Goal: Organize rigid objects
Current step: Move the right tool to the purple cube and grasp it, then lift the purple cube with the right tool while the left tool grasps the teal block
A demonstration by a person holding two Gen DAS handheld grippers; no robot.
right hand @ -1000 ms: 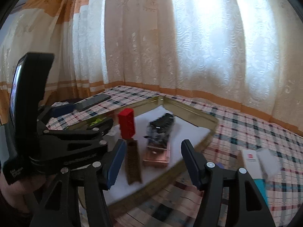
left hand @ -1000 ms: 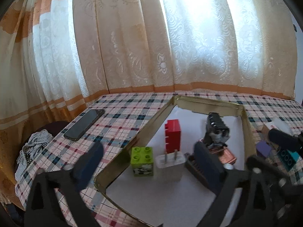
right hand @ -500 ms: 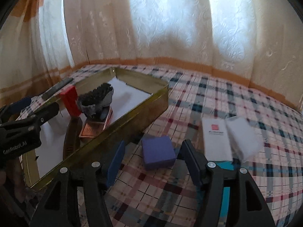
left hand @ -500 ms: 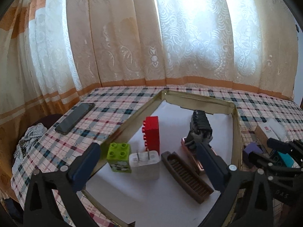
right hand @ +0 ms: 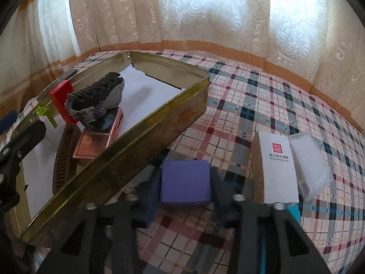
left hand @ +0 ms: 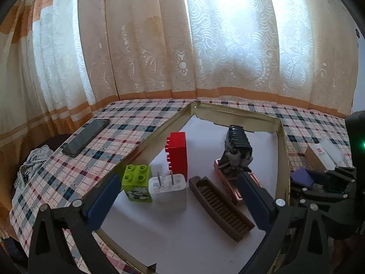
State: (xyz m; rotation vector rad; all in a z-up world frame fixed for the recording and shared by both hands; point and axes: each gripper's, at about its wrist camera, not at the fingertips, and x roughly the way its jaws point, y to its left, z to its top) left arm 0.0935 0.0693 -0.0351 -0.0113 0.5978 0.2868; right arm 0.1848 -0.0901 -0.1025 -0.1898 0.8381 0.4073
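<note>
On the checked cloth just outside the gold tin's (right hand: 127,141) near wall, the right gripper (right hand: 186,202) is closing, pads flanking the purple block (right hand: 185,181), and should square up and seat firmly before lifting, while the left gripper (left hand: 180,202) hangs wide and empty over the tin.

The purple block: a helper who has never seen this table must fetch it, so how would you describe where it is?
Find the big gold tray on the checked tablecloth. Just outside its long wall lies the purple block, between the closing jaws of the right gripper. Beside it stands a white box with a red seal; only the block is plain purple, square and flat.
</note>
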